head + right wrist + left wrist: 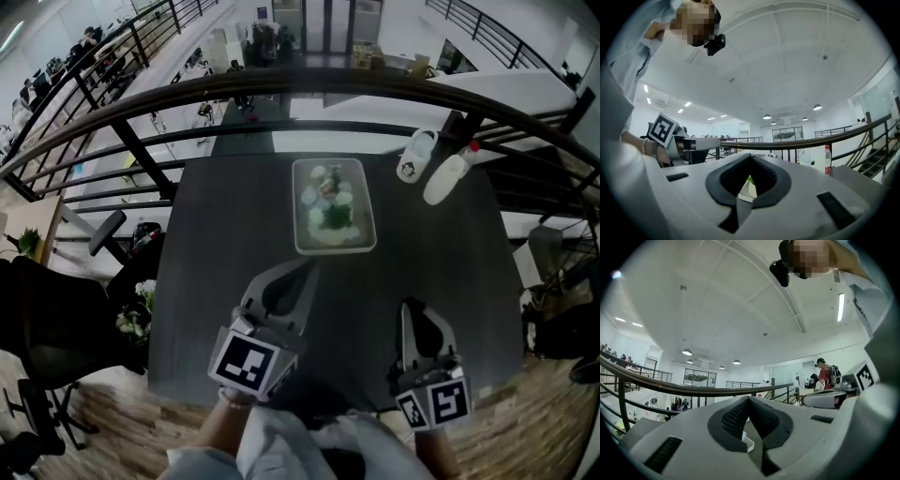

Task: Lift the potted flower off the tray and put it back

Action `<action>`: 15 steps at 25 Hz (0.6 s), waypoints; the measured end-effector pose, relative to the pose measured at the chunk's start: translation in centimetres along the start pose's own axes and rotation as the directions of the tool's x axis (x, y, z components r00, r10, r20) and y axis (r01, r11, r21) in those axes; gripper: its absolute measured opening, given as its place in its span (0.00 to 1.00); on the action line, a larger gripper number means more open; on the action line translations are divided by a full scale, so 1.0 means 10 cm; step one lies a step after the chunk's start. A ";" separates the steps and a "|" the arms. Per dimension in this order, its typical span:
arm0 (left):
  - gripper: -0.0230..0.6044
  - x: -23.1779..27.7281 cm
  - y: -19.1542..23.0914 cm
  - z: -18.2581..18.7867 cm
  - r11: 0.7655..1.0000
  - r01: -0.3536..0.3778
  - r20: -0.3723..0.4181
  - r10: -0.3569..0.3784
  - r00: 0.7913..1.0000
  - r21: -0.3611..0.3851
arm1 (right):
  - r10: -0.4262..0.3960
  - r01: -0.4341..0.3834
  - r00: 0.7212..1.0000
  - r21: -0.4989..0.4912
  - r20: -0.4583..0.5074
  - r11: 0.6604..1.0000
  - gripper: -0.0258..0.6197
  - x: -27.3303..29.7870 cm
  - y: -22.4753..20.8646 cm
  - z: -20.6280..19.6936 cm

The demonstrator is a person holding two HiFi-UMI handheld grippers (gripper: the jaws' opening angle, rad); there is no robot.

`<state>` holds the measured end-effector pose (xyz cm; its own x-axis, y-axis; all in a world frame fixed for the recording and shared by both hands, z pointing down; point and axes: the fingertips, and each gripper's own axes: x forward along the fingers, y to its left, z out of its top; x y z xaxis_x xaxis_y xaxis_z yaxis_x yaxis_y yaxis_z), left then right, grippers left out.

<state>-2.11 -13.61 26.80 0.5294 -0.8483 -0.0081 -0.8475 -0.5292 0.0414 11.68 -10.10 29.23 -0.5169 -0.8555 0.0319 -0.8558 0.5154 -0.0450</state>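
Closed and empty, left hand-held gripper (pixel 307 269) and right hand-held gripper (pixel 409 306) hover before the tray (pixel 333 249).

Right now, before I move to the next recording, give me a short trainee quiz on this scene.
1. True or false: the potted flower sits in the tray.
2. What do the left tongs and right tongs hold? A the flower; B a bottle; C nothing.
3. Fill in: in the head view, the red-capped bottle is on the tray's ____ side.
Key: 1 true; 2 C; 3 right.
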 end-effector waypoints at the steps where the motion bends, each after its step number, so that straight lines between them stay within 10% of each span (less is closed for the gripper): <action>1: 0.03 -0.02 -0.02 0.01 1.000 0.003 0.002 -0.003 1.000 0.003 | 0.006 -0.006 1.000 -0.003 0.002 1.000 0.04 0.01 0.00 0.01; 15: 0.03 -0.25 -0.25 0.09 0.999 0.032 0.016 -0.032 0.999 -0.002 | 0.069 -0.068 0.997 -0.026 0.039 0.997 0.04 0.07 0.11 0.17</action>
<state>-1.34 -10.19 25.80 0.5554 -0.8312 -0.0256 -0.8301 -0.5560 0.0429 10.37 -10.21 27.54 -0.5732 -0.8193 -0.0101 -0.8191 0.5733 -0.0207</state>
